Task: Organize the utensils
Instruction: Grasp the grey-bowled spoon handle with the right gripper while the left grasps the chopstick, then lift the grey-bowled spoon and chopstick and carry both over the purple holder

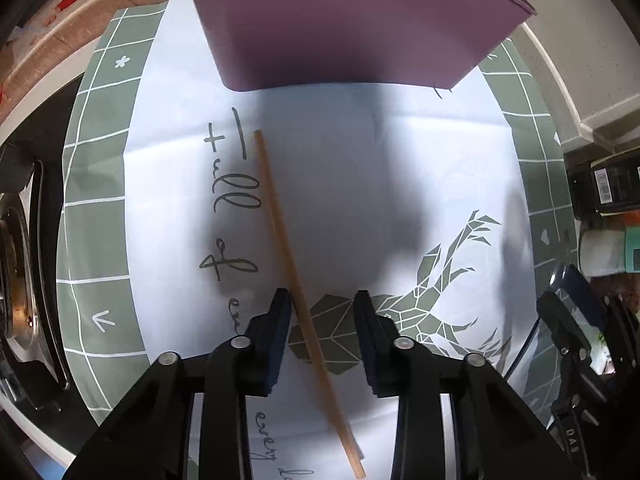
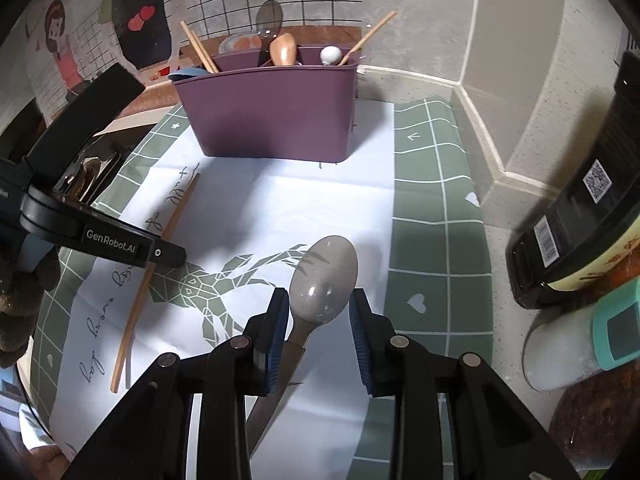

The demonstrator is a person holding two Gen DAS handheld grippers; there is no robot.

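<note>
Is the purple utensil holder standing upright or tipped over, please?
Upright. The purple utensil holder stands on its base on the mat, opening upward, with chopsticks and spoon handles sticking out of the top.

Left gripper (image 1: 322, 320) hangs over the mat w/ jaws apart, a wooden chopstick (image 1: 298, 292) lying flat on the tablecloth (image 1: 360, 184) btwn them. Stick runs from approx 11 o'clock down to 6 o'clock, passing closer to the left finger (image 1: 276, 340); can't tell if it touches. Purple utensil holder (image 1: 340, 24) stands at 12 o'clock, apart from the stick's far tip. Deer print (image 1: 404, 300) sits under the right finger. Other gripper (image 1: 580, 344) shows at 4 o'clock, edge of view. Dark bottle (image 1: 608, 188) at 3 o'clock.
</note>
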